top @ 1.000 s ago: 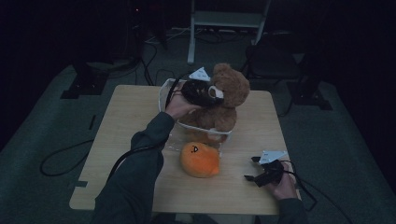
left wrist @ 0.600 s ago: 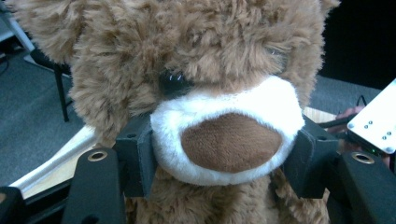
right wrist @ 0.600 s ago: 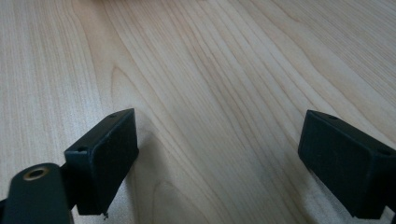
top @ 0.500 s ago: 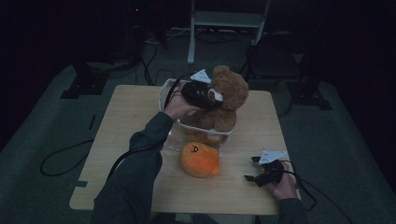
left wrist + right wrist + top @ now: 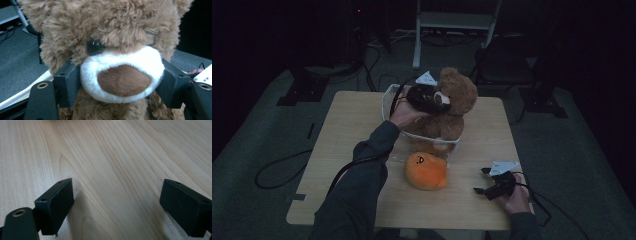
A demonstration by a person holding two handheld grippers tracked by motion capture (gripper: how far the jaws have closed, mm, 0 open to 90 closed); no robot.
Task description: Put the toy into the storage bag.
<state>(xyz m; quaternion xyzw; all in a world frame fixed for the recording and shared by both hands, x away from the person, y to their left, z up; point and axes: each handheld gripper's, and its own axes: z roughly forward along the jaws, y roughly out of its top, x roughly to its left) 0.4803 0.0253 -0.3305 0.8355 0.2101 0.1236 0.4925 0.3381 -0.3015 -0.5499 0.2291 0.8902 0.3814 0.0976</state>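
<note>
Two grippers are in play. Nearest, the right gripper point(image 5: 486, 181) rests released by the front right edge of the pale wooden worktop point(image 5: 347, 140), bare wood around it. Just left lies a round orange plush toy point(image 5: 426, 171). Farther back, a fluffy brown teddy bear with a white muzzle point(image 5: 447, 107) sits upright in a clear plastic bin point(image 5: 388, 97). The left gripper point(image 5: 438, 100) flanks its muzzle, jaws just opening, pads seemingly touching fur.

Dark grey sleeve point(image 5: 357, 190); black tools with brass screws, trailing cables.
</note>
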